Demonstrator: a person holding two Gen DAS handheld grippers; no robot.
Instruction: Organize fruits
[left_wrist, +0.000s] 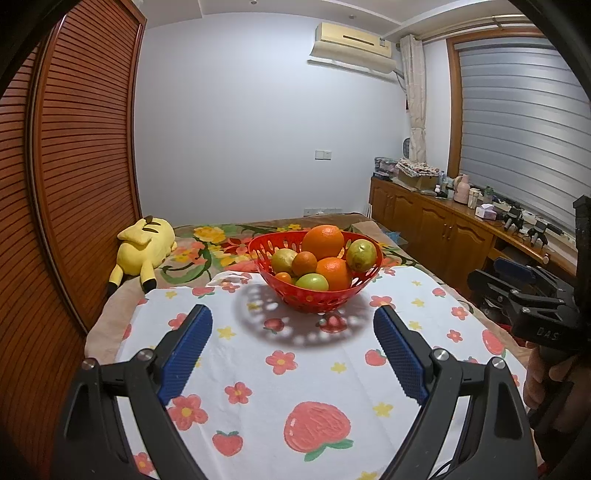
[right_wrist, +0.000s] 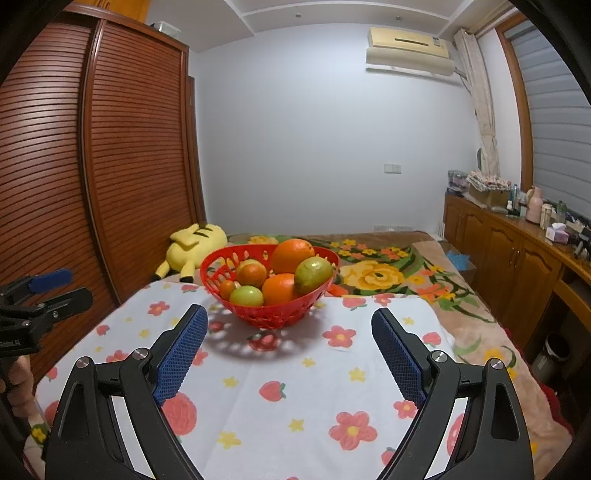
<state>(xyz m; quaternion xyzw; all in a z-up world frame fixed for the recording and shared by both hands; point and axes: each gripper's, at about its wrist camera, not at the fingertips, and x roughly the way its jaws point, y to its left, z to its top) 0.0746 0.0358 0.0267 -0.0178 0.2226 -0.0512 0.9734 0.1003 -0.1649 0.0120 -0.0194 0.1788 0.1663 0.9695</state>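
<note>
- Left wrist view: soft white cloth (left_wrist: 332, 387) printed with flowers and strawberries, spread flat over a bed.
- Glossy red plastic basket (left_wrist: 314, 295) with perforated walls, standing on the cloth's far end, well apart from both grippers.
- Heaped inside: round, dimpled oranges (left_wrist: 323, 237) and smooth green-yellow fruits (left_wrist: 361, 254) (some half hidden).
- Left gripper (left_wrist: 293, 354): ribbed blue pads spread wide, holding nothing.
- Right gripper (right_wrist: 289, 356): likewise wide apart, touching nothing.

Bright, even indoor light from overhead, prob a ceiling lamp out of shot. Red basket (left_wrist: 314, 295) throws a dappled, hole-patterned shadow on the cloth (left_wrist: 295, 369) toward the cam. Both views sharp, no motion blur; strong fisheye bend + dark vignette at the corners
</note>
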